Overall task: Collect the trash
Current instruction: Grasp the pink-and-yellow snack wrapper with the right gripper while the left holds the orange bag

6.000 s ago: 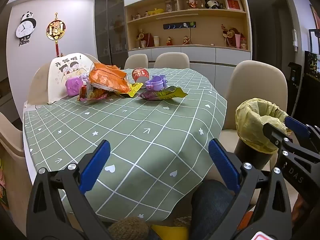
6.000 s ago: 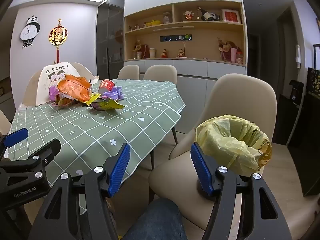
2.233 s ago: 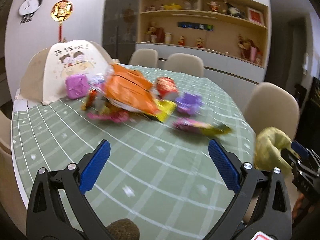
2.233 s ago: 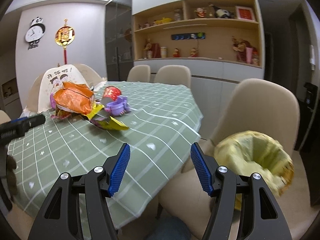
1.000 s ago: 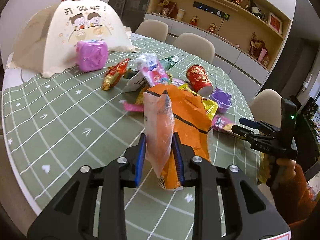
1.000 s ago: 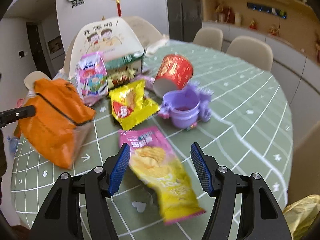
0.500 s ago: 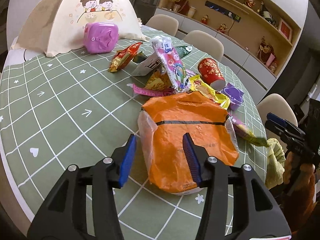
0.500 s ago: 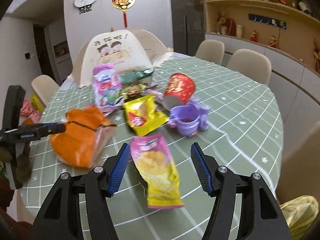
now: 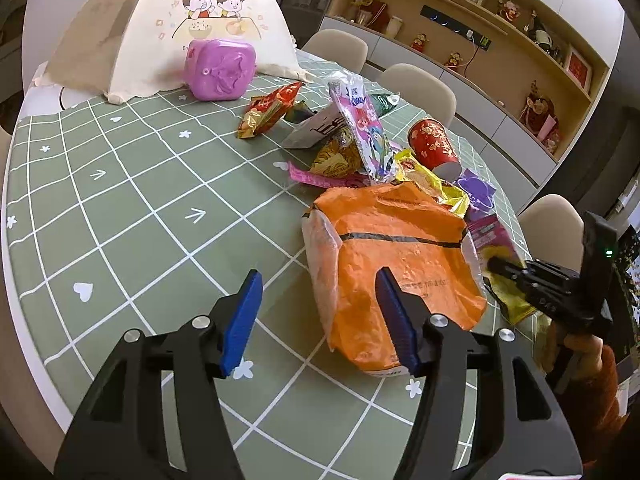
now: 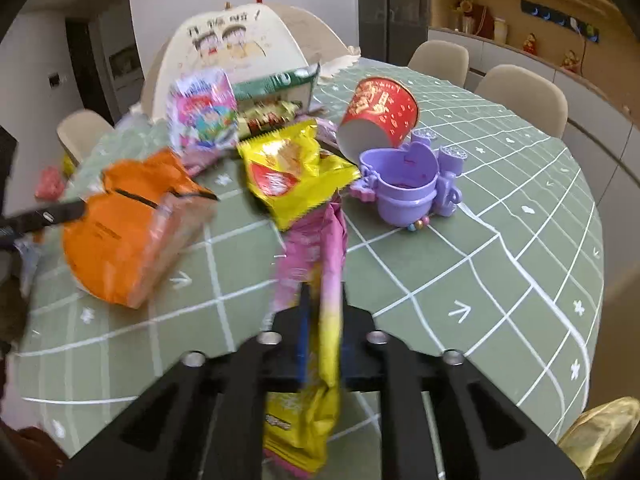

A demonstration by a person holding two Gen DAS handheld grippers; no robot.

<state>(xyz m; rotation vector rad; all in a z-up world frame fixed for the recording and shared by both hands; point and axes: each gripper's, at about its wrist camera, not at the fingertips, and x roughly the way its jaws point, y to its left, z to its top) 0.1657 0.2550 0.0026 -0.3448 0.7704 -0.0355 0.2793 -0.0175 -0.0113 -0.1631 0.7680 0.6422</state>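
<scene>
Right tool (image 10: 322,332) had its jaws closing on the pink-and-yellow snack packet (image 10: 316,320), which stood pinched edge-on between them, its lower end hanging loose toward the camera. Left tool (image 9: 318,320) had its jaws opening, roughly half apart, with nothing pressed between the blue pads (image 9: 242,320); the orange bag (image 9: 394,264) lay on the tabletop (image 9: 132,200) just ahead, one pad in front of its near face. In the left view the right tool (image 9: 494,266) showed at the far edge, gripping that same packet (image 9: 490,240).

The packet looked slick and thin, so a grip on its crinkled middle could slip if swung quickly, and the dangling end might snag the table edge. The orange bag, being bulky and soft, could slump or slide off toward the edge if nudged. Lifting the packet could also drag the yellow wrapper (image 10: 296,172) that overlapped its far end.

The tabletop was round, covered in a green grid-patterned cloth, and held a red paper cup (image 10: 380,116) on its side, purple toy cups (image 10: 404,188), other wrappers and a folding food cover (image 9: 200,28). Beige chairs and wall shelving with ornaments surrounded it; a yellow bin liner (image 10: 600,432) showed low at the right.
</scene>
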